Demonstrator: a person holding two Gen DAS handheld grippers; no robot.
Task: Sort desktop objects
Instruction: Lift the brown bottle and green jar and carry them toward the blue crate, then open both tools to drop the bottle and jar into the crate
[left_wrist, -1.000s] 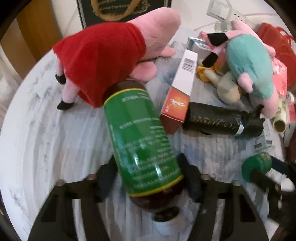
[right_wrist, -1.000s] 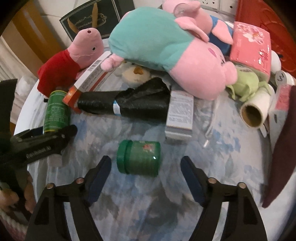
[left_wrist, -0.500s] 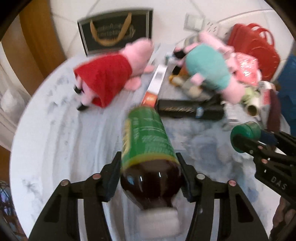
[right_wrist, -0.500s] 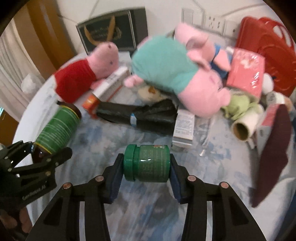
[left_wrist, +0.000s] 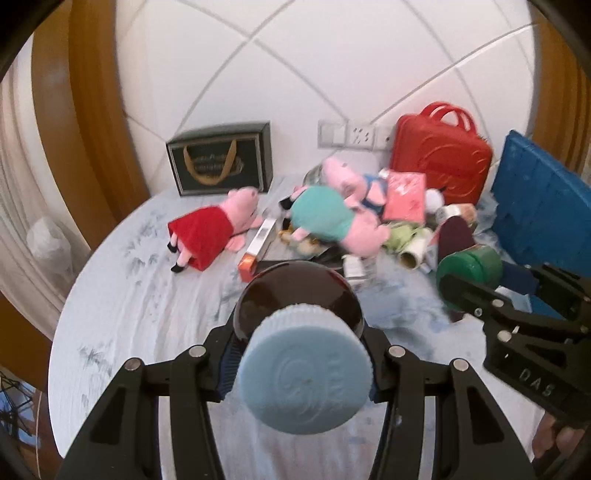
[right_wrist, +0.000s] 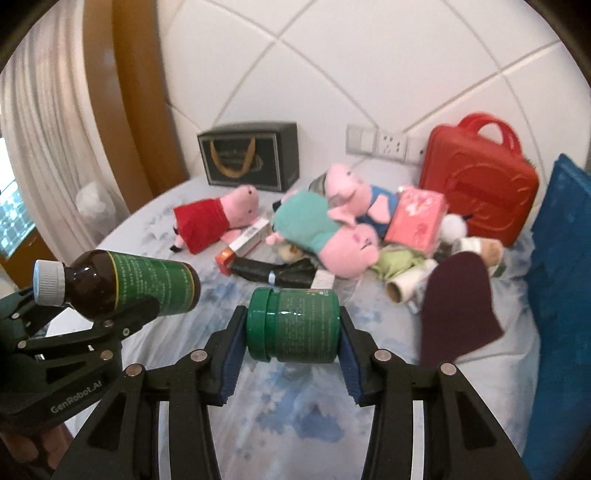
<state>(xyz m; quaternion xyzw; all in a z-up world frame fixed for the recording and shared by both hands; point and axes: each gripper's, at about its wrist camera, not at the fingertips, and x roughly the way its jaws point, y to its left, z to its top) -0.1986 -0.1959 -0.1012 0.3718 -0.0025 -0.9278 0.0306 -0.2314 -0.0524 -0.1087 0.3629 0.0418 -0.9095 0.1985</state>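
My left gripper (left_wrist: 297, 363) is shut on a brown bottle (left_wrist: 299, 295) with a green label and pale blue cap, held in the air with the cap toward the camera. It also shows in the right wrist view (right_wrist: 122, 282) at the left. My right gripper (right_wrist: 291, 332) is shut on a green jar (right_wrist: 293, 325), held sideways above the table; the jar also shows in the left wrist view (left_wrist: 469, 267). On the table lie a red-dressed pig plush (right_wrist: 214, 221), a teal-shirted pig plush (right_wrist: 314, 227), boxes and a black folded umbrella (right_wrist: 277, 273).
A blue crate (right_wrist: 561, 295) stands at the right edge. A red case (right_wrist: 480, 192) and a dark gift box (right_wrist: 251, 157) stand against the back wall. A maroon cloth (right_wrist: 458, 306), a paper roll (right_wrist: 404, 286) and a pink box (right_wrist: 415, 221) lie in the pile on the white round table (left_wrist: 129, 295).
Both grippers have lifted up and back from the table with their objects. The bottle has tipped so its cap faces the left camera. The right gripper closed on the green jar.
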